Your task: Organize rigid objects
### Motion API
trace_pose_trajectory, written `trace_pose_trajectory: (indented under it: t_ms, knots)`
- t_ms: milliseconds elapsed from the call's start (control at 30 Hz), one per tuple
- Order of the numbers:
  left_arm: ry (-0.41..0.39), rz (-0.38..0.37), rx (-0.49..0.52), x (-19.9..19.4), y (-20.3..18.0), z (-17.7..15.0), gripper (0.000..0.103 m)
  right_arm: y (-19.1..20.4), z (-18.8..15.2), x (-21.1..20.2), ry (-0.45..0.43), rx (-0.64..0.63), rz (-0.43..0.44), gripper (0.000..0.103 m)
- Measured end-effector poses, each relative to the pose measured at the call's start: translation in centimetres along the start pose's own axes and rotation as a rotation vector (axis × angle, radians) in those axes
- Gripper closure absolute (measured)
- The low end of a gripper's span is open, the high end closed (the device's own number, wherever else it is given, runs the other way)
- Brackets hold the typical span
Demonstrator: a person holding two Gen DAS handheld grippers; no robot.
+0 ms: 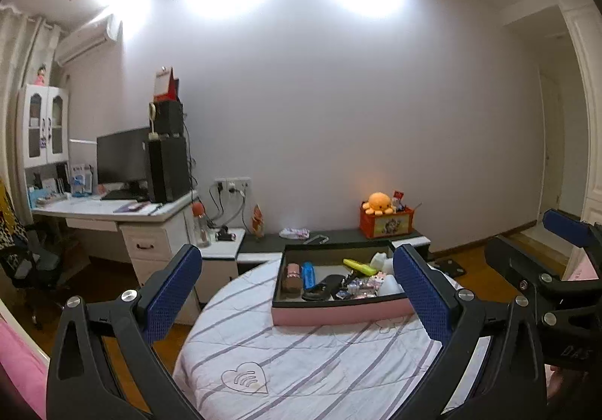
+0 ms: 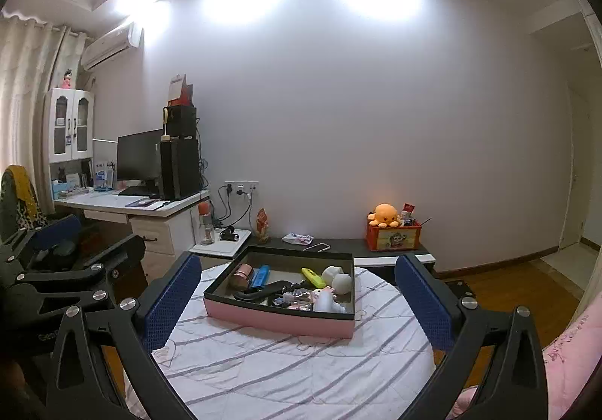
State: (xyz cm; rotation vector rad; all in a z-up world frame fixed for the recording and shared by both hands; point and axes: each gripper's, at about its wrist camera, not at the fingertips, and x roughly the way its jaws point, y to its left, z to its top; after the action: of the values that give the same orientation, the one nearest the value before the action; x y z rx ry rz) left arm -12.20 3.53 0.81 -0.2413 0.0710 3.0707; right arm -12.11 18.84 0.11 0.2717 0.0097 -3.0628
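A pink box (image 1: 340,314) with a dark inside stands on the round table (image 1: 301,363) with a striped cloth. In it lie a brown cylinder (image 1: 292,278), a blue stick (image 1: 308,274), a yellow-green marker (image 1: 359,266), a black curved piece (image 1: 321,286), white items and small trinkets. My left gripper (image 1: 297,292) is open and empty, held above the table short of the box. My right gripper (image 2: 297,297) is open and empty, facing the same box (image 2: 280,318). The right gripper also shows at the right edge of the left wrist view (image 1: 557,269).
A low dark shelf (image 2: 338,245) runs behind the table with an orange box and plush octopus (image 2: 385,215). A white desk (image 2: 131,207) with monitor and speakers stands at the left. Wooden floor (image 2: 508,281) lies to the right; pink bedding (image 2: 572,356) is at the lower right.
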Motion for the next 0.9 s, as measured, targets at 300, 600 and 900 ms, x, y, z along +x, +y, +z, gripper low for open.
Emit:
trace_pose_trajectory:
  t_ms: [300, 600, 900]
  knots:
    - [-0.066, 0.015, -0.006, -4.5, 0.8, 0.8, 0.000, 1.4, 0.7, -4.0, -0.063, -0.016, 0.000, 0.000]
    - [-0.104, 0.028, 0.019, -7.4, 0.4, 0.8, 0.000, 2.0, 0.7, -7.0, -0.098, -0.023, -0.013, 0.000]
    - [-0.138, 0.027, 0.011, -10.8, 0.1, 0.9, 0.000, 2.1, 0.6, -9.9, -0.137, -0.011, -0.002, 0.000]
